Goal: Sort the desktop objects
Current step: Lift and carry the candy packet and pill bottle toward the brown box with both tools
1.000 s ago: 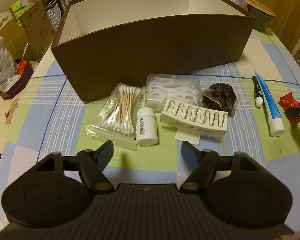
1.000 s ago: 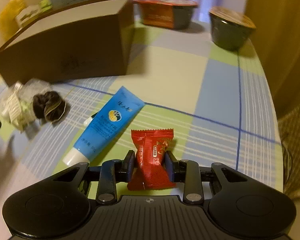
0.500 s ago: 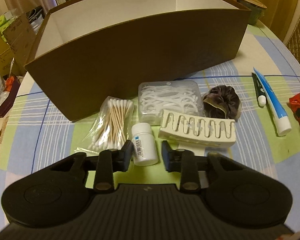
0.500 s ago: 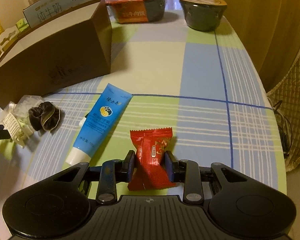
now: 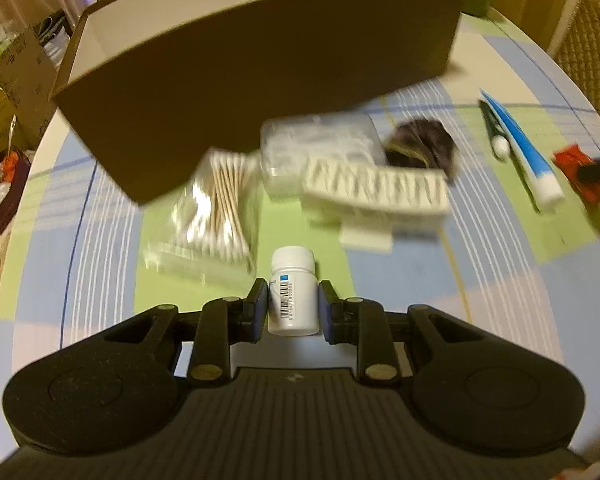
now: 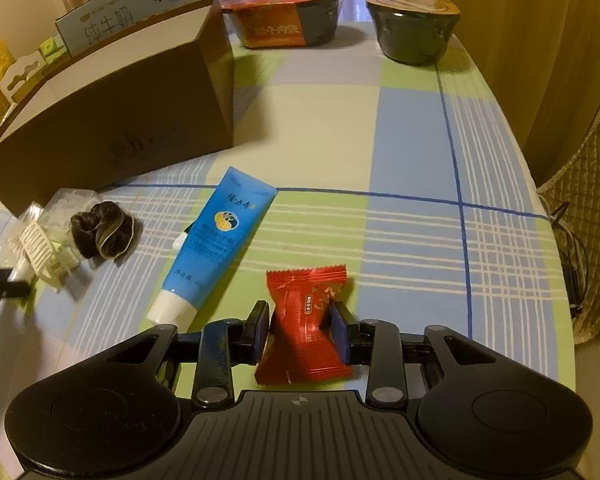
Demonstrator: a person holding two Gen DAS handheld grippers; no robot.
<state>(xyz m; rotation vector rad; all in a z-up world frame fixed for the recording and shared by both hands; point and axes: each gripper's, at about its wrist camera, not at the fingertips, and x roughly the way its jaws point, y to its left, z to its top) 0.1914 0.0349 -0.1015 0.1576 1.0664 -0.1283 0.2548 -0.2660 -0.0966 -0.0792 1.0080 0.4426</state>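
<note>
Left gripper clamps bottle, right gripper clamps candy; box interior shows nothing; swabs, tube beside box remain.

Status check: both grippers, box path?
Left gripper shut on pill bottle. Right gripper shut on red candy. Brown box ahead, unobstructed.

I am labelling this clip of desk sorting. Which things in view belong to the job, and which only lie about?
Job:
left tongs shut on bottle
right tongs shut on candy
brown box
swabs
floss picks
white clip
scrunchie
blue tube

Lying about:
two bowls
milk carton
</note>
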